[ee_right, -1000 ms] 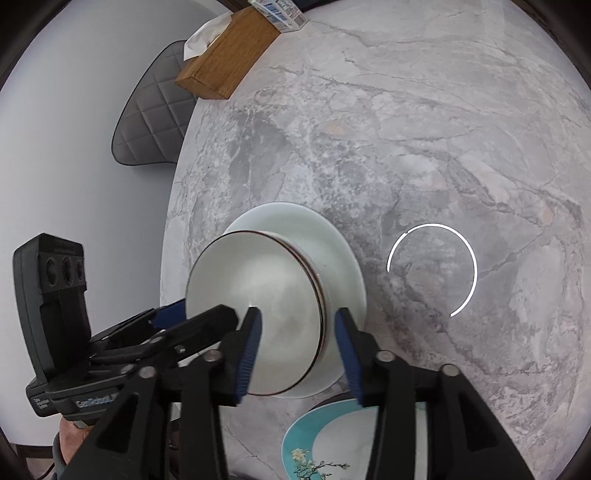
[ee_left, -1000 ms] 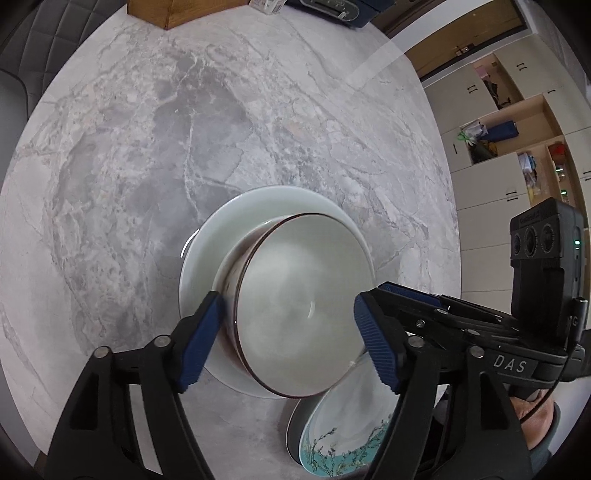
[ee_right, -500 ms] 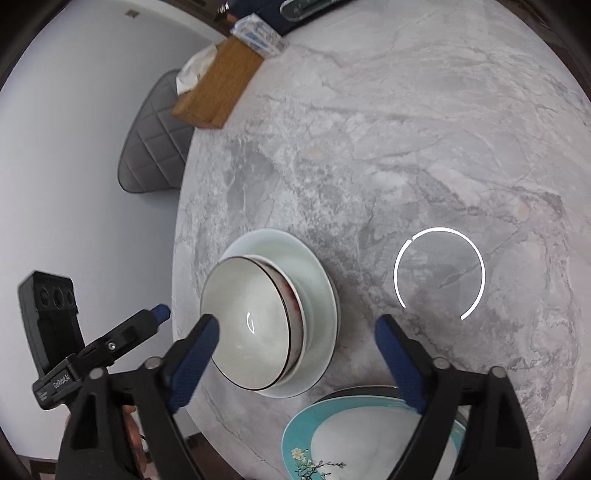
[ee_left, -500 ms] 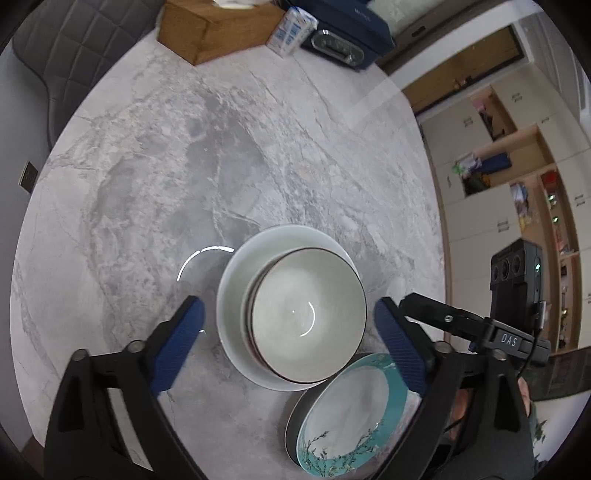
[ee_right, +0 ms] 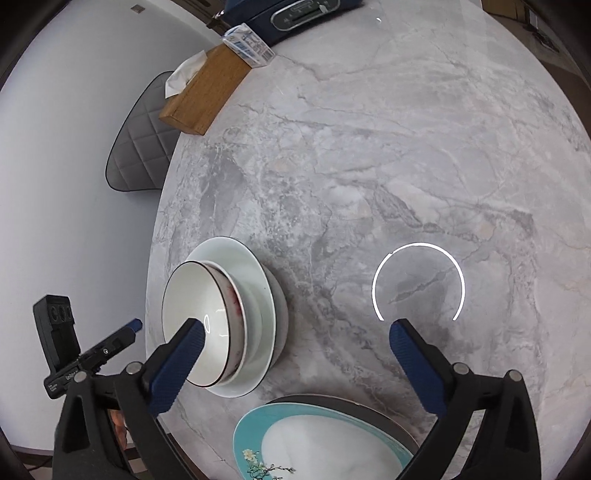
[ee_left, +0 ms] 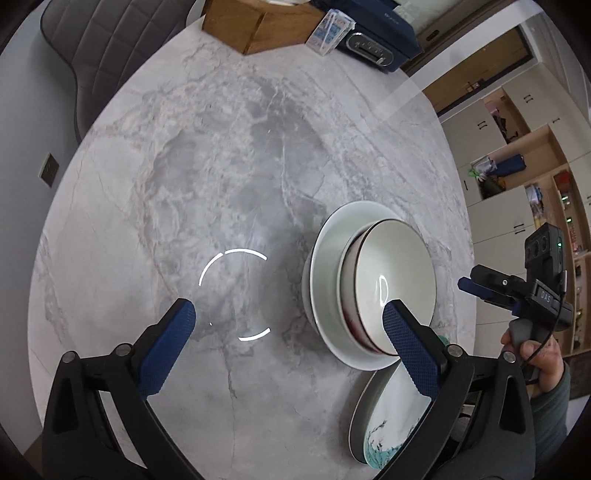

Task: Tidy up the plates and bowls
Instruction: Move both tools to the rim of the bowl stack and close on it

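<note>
Round grey marble table (ee_left: 229, 177) w/ one stack on it: white bowl w/ dark rim (ee_left: 395, 284) nested in a second bowl showing a reddish pattern on its outer wall, both sitting in a white plate (ee_left: 325, 251). All places below are given relative to that stack.

Just beside the stack, on the side nearest the cams, a teal-rimmed plate w/ flower branch print (ee_right: 317, 439) rests on top of a darker plate; the two overlap, and the white plate's edge looks very close to or touching them, can't tell which.

Left gripper (ee_left: 291, 343): jaws opening, spread very wide, nothing between the blue pads but bare tabletop. Its right pad overlaps the bowl rim in the left wrist view; contact can't be told. Gripper sits left of the stack.

Right gripper (ee_right: 295, 358): jaws wide apart, nothing held. Left pad overlaps the top bowl's near edge in the right wrist view; the rest of the gap is over bare marble right of the stack.

A person's hand (ee_left: 532, 354) in a dark green sleeve grips the right gripper's handle, well right of the stack.

Far across the table from the stack: wooden tissue box (ee_right: 207, 96), small printed carton (ee_right: 247, 44), dark blue device (ee_right: 295, 11). Grey quilted chair (ee_right: 144, 140) beyond the table edge. Open cabinets (ee_left: 517, 162) far right.
</note>
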`<action>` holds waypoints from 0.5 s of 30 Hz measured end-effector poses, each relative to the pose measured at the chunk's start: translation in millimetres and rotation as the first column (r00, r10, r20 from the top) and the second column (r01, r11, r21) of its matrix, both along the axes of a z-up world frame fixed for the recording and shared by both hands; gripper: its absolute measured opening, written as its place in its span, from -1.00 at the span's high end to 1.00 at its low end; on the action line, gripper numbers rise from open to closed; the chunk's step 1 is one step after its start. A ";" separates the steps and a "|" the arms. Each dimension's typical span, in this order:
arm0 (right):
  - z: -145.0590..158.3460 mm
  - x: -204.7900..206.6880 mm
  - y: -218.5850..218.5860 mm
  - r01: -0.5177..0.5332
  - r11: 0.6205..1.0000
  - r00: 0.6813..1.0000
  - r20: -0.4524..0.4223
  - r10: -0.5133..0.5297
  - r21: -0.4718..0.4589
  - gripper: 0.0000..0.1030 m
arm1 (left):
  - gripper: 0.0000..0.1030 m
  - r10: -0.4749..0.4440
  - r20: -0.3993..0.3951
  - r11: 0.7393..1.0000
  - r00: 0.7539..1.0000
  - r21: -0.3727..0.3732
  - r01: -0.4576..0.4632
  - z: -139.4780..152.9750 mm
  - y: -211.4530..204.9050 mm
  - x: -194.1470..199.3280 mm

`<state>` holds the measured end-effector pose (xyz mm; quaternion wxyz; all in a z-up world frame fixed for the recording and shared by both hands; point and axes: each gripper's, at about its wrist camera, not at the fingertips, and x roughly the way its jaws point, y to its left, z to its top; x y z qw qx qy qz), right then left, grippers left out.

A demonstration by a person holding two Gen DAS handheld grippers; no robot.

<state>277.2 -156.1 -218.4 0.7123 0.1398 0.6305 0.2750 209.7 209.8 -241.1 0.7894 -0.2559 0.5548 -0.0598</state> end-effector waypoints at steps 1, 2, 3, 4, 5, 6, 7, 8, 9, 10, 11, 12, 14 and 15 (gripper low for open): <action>-2.9 -0.5 -0.2 -0.006 1.000 1.000 -0.005 0.006 0.001 -0.77 | -0.99 -0.003 -0.001 1.000 1.000 0.002 0.003 -2.3 -0.6 -0.9; -6.1 -0.8 0.7 -0.014 1.000 1.000 -0.010 0.014 0.000 -0.73 | -0.99 -0.009 0.000 1.000 1.000 0.011 0.009 -3.7 -1.5 -1.6; -9.5 -1.0 1.4 -0.020 1.000 1.000 -0.012 0.020 -0.006 -0.66 | -0.99 -0.016 -0.005 1.000 1.000 0.022 0.016 -5.7 -2.6 -1.8; -12.8 -0.8 1.6 -0.020 1.000 1.000 -0.017 0.020 -0.013 -0.61 | -0.99 -0.019 -0.012 0.999 1.000 0.026 0.020 -8.3 -2.5 -1.7; -16.9 -0.1 1.3 -0.019 1.000 0.999 -0.027 0.018 -0.016 -0.59 | -0.99 -0.020 -0.016 1.000 1.000 0.023 0.021 -10.3 -2.6 -1.3; -20.3 0.5 0.4 -0.015 1.000 0.999 -0.035 0.015 -0.010 -0.54 | -0.99 -0.019 -0.013 0.999 1.000 0.027 0.019 -11.9 -2.5 -1.2; -22.8 0.8 -0.4 -0.012 1.000 0.999 -0.040 0.012 -0.004 -0.48 | -0.99 -0.019 -0.012 0.999 1.000 0.034 0.019 -13.1 -2.6 -1.2; -25.8 1.1 -0.6 -0.014 1.000 0.999 -0.045 0.014 0.001 -0.47 | -0.99 -0.022 -0.009 0.999 1.000 0.039 0.022 -14.8 -2.9 -1.0; -27.8 0.9 -0.4 -0.018 1.000 0.999 -0.048 0.018 0.004 -0.47 | -0.99 -0.027 -0.006 0.999 1.000 0.040 0.027 -16.3 -3.8 0.0; -28.9 0.4 0.1 -0.023 1.000 0.999 -0.048 0.023 0.006 -0.47 | -0.99 -0.035 -0.005 0.998 0.999 0.043 0.035 -18.3 -5.4 0.7; -29.9 0.1 0.6 -0.026 1.000 0.999 -0.048 0.026 0.008 -0.47 | -0.99 -0.046 -0.006 0.998 0.999 0.050 0.046 -20.1 -7.8 1.9; -30.5 0.1 0.7 -0.030 1.000 0.998 -0.049 0.030 0.011 -0.47 | -0.99 -0.055 -0.005 0.997 0.998 0.054 0.056 -21.3 -10.0 2.9; -31.8 0.2 1.6 -0.033 0.999 0.998 -0.050 0.034 0.015 -0.47 | -0.99 -0.075 -0.002 0.995 0.997 0.063 0.075 -24.3 -14.7 4.4; -32.0 0.4 2.6 -0.037 0.999 0.998 -0.050 0.038 0.016 -0.47 | -0.99 -0.081 -0.010 0.994 0.997 0.066 0.082 -27.1 -16.6 5.2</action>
